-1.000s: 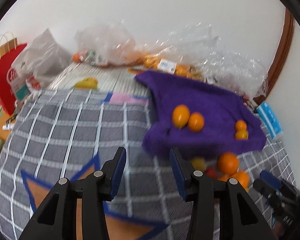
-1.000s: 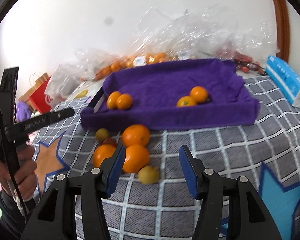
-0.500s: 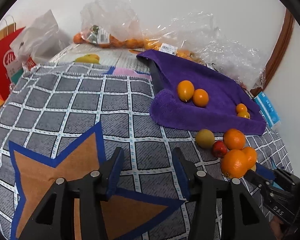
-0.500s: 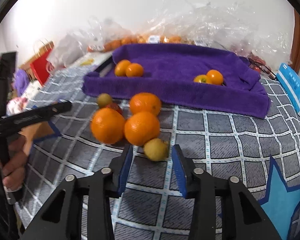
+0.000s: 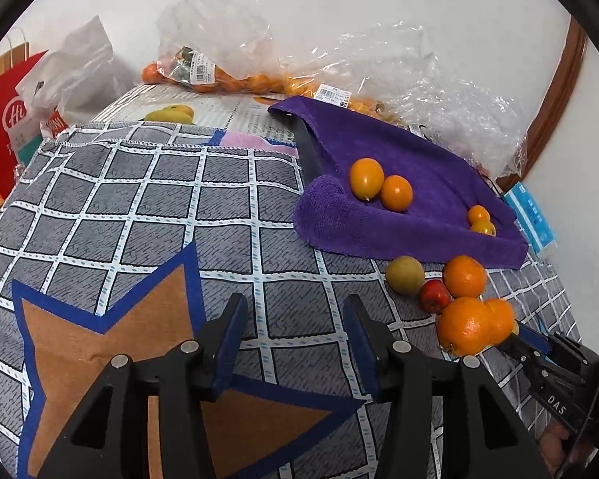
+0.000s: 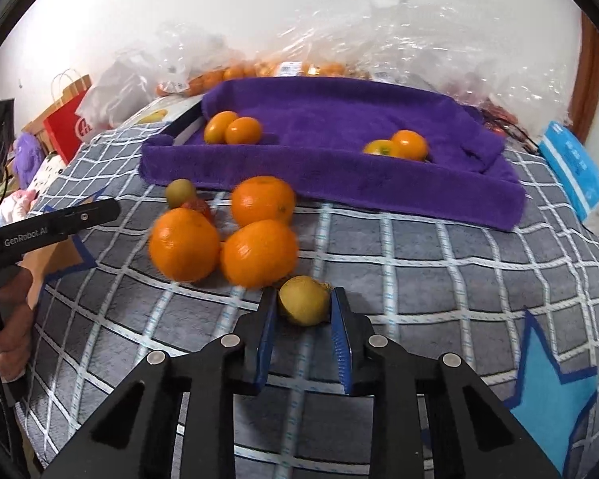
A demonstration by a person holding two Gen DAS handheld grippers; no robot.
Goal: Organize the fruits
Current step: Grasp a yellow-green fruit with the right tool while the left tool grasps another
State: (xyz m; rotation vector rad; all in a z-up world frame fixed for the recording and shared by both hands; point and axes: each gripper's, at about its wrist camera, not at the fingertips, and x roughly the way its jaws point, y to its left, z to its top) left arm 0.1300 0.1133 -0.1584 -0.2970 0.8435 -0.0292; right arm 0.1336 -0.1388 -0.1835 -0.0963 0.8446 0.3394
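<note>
Bracketing the small yellow fruit (image 6: 304,305), right gripper (image 6: 304,311) jaws narrowed, pads at its sides, likely for the purple towel tray (image 6: 379,195). Left gripper (image 5: 295,343) wide open, empty, clear.

Ahead of the right gripper (image 6: 303,311) lie three large oranges (image 6: 261,203), two yellow-green fruits (image 6: 304,305) and one red fruit (image 6: 197,205). Beyond them, four small orange fruits (image 6: 242,130) sit in two pairs on one purple towel (image 6: 331,167). There are two grippers.

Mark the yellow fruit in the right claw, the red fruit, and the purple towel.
yellow fruit (image 6: 304,305), right wrist view, centre of skin
red fruit (image 5: 434,295), left wrist view, middle
purple towel (image 6: 339,135), right wrist view, bare central fabric
</note>
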